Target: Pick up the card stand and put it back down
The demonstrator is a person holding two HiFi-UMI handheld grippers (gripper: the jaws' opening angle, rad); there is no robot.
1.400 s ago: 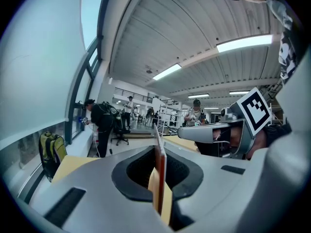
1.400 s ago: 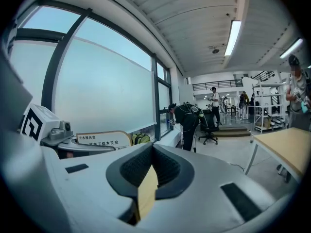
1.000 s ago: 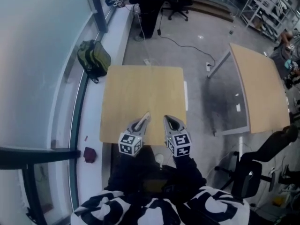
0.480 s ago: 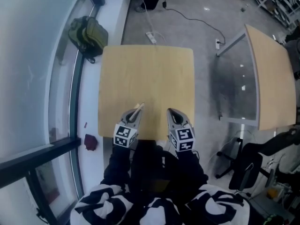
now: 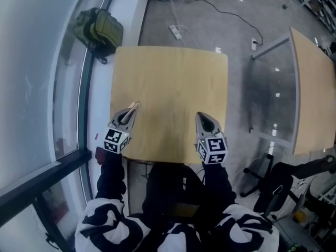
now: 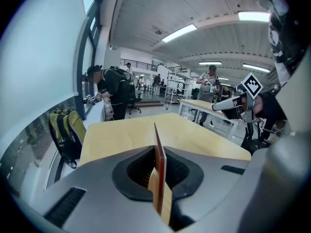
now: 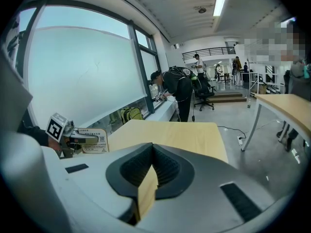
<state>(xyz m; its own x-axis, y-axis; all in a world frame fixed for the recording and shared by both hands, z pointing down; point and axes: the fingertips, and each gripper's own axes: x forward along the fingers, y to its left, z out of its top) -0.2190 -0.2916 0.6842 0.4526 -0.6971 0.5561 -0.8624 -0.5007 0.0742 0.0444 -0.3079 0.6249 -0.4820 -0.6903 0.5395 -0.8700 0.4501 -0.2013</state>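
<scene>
My left gripper point(image 5: 129, 113) is shut on the card stand point(image 5: 135, 106), a thin tan board, over the left front edge of the wooden table point(image 5: 173, 77). In the left gripper view the card stand point(image 6: 159, 166) stands edge-on between the closed jaws. The right gripper view shows the card stand point(image 7: 91, 141) from its face, with print and a small code on it, beside the left gripper's marker cube. My right gripper point(image 5: 203, 118) hovers over the table's front right part, jaws shut with nothing held.
A green backpack point(image 5: 97, 29) lies by the window wall at the left. A power strip and cable point(image 5: 176, 31) lie on the floor behind the table. A second table point(image 5: 315, 83) stands at the right, and an office chair point(image 5: 278, 190) at the lower right. People stand in the background point(image 6: 109, 89).
The two grippers have spread apart and sunk. The left one carried the card stand leftward to the table's left edge, and the right one shifted slightly right.
</scene>
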